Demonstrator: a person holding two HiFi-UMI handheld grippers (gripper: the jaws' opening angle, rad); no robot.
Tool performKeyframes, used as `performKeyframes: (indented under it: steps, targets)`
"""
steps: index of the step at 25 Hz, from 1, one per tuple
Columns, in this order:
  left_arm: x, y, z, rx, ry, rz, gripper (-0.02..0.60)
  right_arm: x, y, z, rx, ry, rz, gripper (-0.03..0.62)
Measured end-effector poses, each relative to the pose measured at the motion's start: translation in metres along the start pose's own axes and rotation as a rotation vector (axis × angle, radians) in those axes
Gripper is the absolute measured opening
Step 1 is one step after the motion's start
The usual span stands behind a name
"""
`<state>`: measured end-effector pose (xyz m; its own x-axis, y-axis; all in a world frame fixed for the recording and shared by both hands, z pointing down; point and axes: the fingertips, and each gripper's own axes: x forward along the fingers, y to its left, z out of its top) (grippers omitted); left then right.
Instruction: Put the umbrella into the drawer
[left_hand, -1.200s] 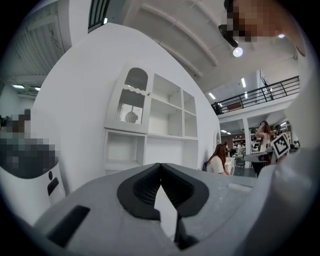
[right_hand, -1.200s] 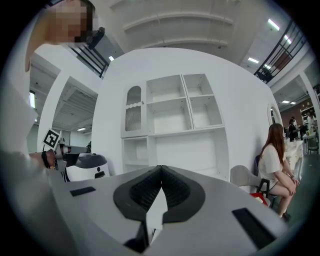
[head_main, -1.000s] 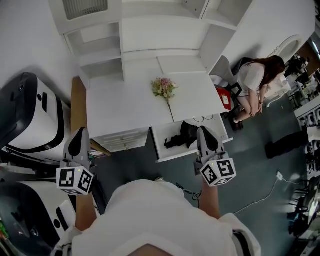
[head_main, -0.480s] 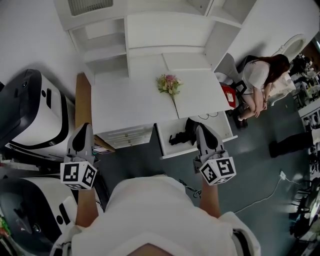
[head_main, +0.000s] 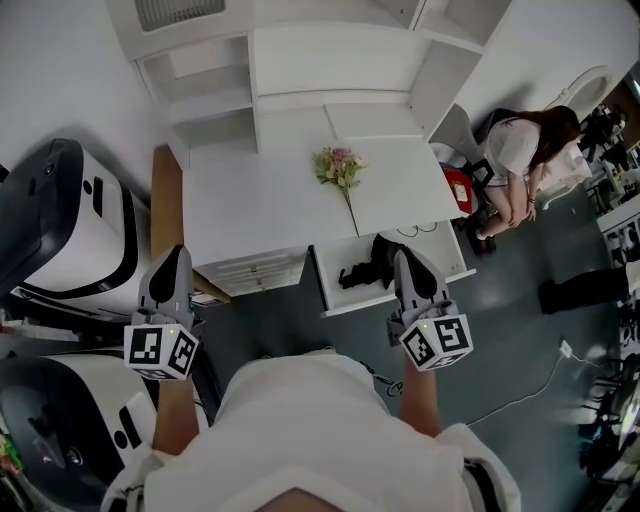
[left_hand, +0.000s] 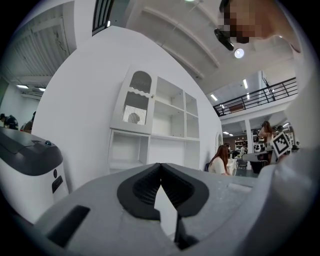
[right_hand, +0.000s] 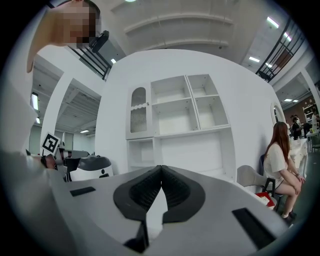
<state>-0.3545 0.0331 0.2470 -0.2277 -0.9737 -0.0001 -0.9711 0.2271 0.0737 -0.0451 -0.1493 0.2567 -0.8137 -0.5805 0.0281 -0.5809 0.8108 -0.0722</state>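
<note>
A black folded umbrella (head_main: 362, 270) lies inside the open white drawer (head_main: 330, 290), which is pulled out from the right front of the white desk (head_main: 260, 210). My right gripper (head_main: 403, 257) hovers over the drawer's right part, just right of the umbrella, shut and empty. My left gripper (head_main: 174, 252) hangs off the desk's front left corner, also shut and empty. In the left gripper view the jaws (left_hand: 160, 165) meet at the tip with nothing between them. The right gripper view shows the same: tips (right_hand: 161, 167) closed together, pointing level at the shelves.
A pink flower bouquet (head_main: 338, 168) lies on the desk. A white shelf unit (head_main: 330, 60) stands behind it. A closed drawer (head_main: 250, 272) is at the desk's front left. White-and-black machines (head_main: 60, 230) stand at left. A person (head_main: 520, 150) sits at right by a red object (head_main: 455, 190).
The head view has shifted slightly, so the desk sits a little further right in the picture. Both grippers keep their places and stay shut.
</note>
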Motion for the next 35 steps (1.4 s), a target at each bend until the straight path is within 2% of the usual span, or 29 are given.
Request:
performKeyframes:
  steps: [8, 13, 18, 25, 35]
  targets:
    - [-0.009, 0.0, -0.01, -0.017, 0.01, 0.007, 0.014, -0.005, 0.011, -0.009, -0.004, 0.035, 0.031, 0.0]
    - [-0.017, 0.001, -0.014, -0.03, 0.024, 0.015, 0.014, -0.008, 0.022, -0.009, -0.065, 0.038, 0.047, 0.0]
    - [-0.027, -0.002, -0.016, -0.005, 0.031, -0.001, 0.014, -0.014, 0.035, -0.014, -0.057, 0.047, 0.058, 0.0]
    - [-0.046, 0.013, -0.022, 0.001, 0.039, -0.009, 0.014, -0.028, 0.054, -0.019, -0.058, 0.046, 0.029, -0.001]
    - [-0.062, 0.03, -0.016, 0.019, 0.016, -0.052, 0.014, -0.053, 0.068, -0.02, -0.064, 0.027, -0.059, 0.0]
